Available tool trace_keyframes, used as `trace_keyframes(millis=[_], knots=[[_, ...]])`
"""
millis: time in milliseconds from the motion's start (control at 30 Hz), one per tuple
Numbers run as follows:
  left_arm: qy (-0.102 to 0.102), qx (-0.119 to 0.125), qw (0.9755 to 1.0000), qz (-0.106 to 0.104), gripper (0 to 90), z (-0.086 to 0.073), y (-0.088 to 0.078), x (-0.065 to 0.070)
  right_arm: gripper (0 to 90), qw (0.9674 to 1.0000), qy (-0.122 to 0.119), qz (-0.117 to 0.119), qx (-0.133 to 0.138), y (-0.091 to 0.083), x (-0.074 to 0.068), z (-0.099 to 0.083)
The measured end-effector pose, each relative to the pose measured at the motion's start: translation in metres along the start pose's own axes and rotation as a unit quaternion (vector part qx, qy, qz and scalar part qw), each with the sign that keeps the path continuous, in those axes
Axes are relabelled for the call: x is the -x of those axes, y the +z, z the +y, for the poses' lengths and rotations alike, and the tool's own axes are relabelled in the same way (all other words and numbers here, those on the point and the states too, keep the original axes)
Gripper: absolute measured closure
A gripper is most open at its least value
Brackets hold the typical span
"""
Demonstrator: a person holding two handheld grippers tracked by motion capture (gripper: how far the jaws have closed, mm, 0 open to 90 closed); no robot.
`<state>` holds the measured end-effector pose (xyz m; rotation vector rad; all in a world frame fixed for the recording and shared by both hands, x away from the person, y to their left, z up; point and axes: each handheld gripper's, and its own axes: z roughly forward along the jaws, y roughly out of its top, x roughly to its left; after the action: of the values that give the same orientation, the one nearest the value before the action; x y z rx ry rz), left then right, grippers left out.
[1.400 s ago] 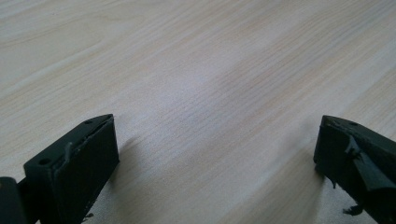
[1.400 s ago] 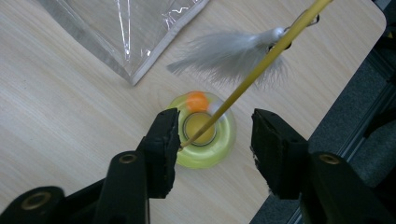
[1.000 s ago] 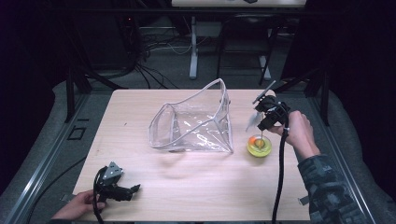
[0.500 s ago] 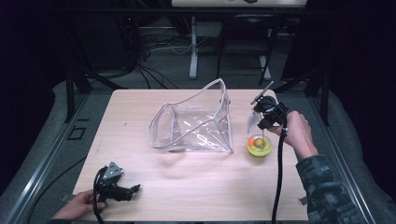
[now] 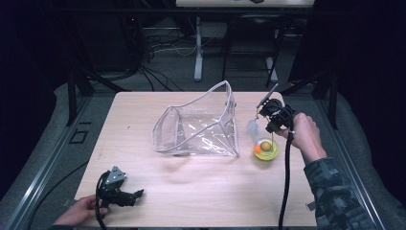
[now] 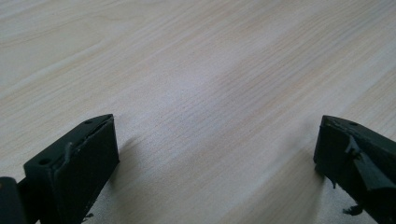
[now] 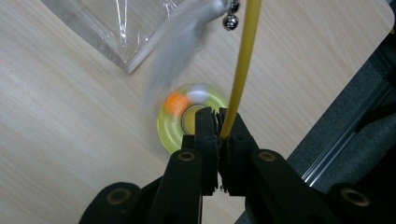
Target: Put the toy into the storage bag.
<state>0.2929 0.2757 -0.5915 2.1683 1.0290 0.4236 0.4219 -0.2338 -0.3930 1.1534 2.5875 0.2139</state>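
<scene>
Here, right fingers [image 7: 219, 122]: clenched on the yellow wand [image 7: 243, 65]; they have just been closing, and the thin rod sits pinched between the two black pads.
Yellow wand: it rises from the fingers toward the top of the right gripper view; near its far end hang a grey feather [image 7: 180, 37] and a small metal bell [image 7: 230, 21]. The feather is blurred.
Round toy [image 7: 173, 123]: a yellow-green disc with an orange ball in its ring, flat on the table, directly under the right fingers in the right gripper view; in the high view it lies just below the gripper [image 5: 274, 120].
Clear plastic bag [image 5: 201, 125]: standing open on the table just left of the round toy, apart from it; its corner reaches toward the feather.
Right hand [image 5: 304, 136]: on the far side of the round toy from the bag.
Left fingers [image 6: 215, 158]: released, standing wide with bare wood between them.
Left gripper [image 5: 125, 195]: low on the table [image 5: 201, 191], well apart from the round toy, at the near left corner, held by the left hand [image 5: 79, 213].
Writing: no brand, label or lettering can be read on any of these things.
</scene>
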Motion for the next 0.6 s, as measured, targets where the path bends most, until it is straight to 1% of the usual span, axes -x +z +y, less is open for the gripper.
trace_keyframes(millis=[33, 133, 300, 333, 367, 467, 600], knots=[[-0.001, 0.0, 1.0, 0.0, 0.0, 0.0, 0.0, 0.0001, 87.0, 1.0, -0.001, -0.008, -0.002, 0.0006, -0.0004, 0.0006], [-0.001, 0.0, 1.0, 0.0, 0.0, 0.0, 0.0, 0.0001, 87.4, 1.0, -0.003, -0.007, -0.004, 0.0007, -0.0009, 0.0014], [-0.001, 0.0, 1.0, 0.0, 0.0, 0.0, 0.0, 0.0001, 87.7, 0.9998, -0.007, -0.013, -0.013, -0.0001, -0.0022, 0.0043], [0.0, 0.0, 1.0, 0.0, 0.0, 0.0, 0.0, 0.0, 87.8, 0.9998, -0.006, -0.017, -0.011, -0.0002, -0.0021, 0.0052], [0.0, 0.0, 1.0, 0.0, 0.0, 0.0, 0.0, 0.0, 87.9, 0.9998, -0.006, -0.011, -0.017, -0.0004, -0.0014, 0.0061], [-0.001, 0.0, 1.0, 0.0, 0.0, 0.0, 0.0, 0.0, 87.9, 0.9998, -0.003, -0.016, -0.015, -0.0006, -0.0011, 0.007], [-0.001, 0.0, 1.0, 0.0, 0.0, 0.0, 0.0, 0.0001, 87.9, 0.9998, -0.001, -0.008, -0.016, -0.001, 0.001, 0.0079]])
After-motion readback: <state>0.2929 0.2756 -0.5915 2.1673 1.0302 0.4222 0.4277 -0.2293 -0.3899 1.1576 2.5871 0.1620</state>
